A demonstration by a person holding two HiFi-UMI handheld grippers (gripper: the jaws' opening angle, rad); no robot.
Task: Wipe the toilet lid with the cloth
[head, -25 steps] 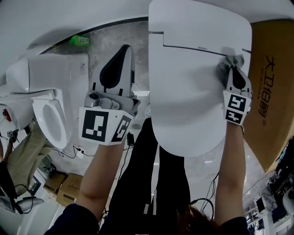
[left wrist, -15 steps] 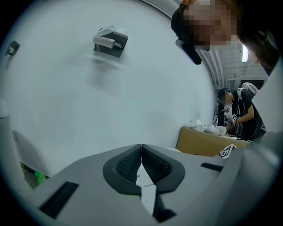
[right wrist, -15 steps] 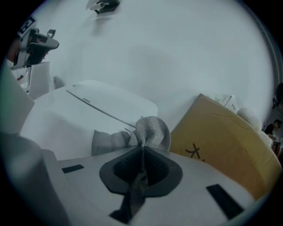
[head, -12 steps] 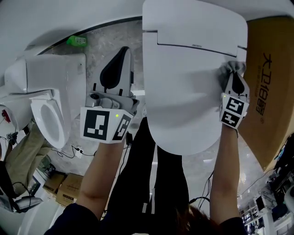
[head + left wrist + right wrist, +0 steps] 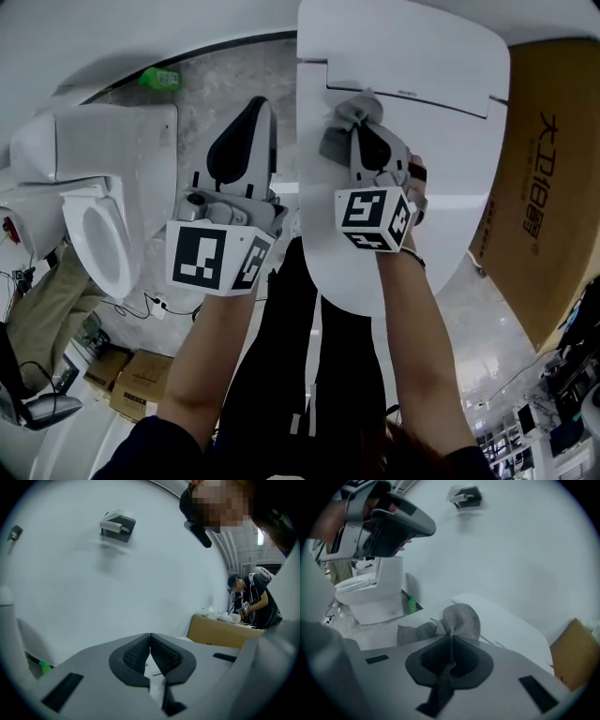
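Observation:
A white closed toilet lid fills the upper right of the head view. My right gripper is shut on a grey cloth, which rests on the lid's upper left part near the hinge line. In the right gripper view the cloth bunches out past the shut jaws of the right gripper, with the lid behind it. My left gripper hangs over the floor left of the lid, shut with nothing in it; the left gripper faces a white wall in its own view.
A second white toilet with its seat showing stands at the left. A green bottle lies by the wall. A brown cardboard box sits right of the lid. Cables and boxes lie on the floor. A wall fixture hangs high.
My right gripper has swept the cloth from the lid's right edge across to its upper left part. The left gripper has stayed in place.

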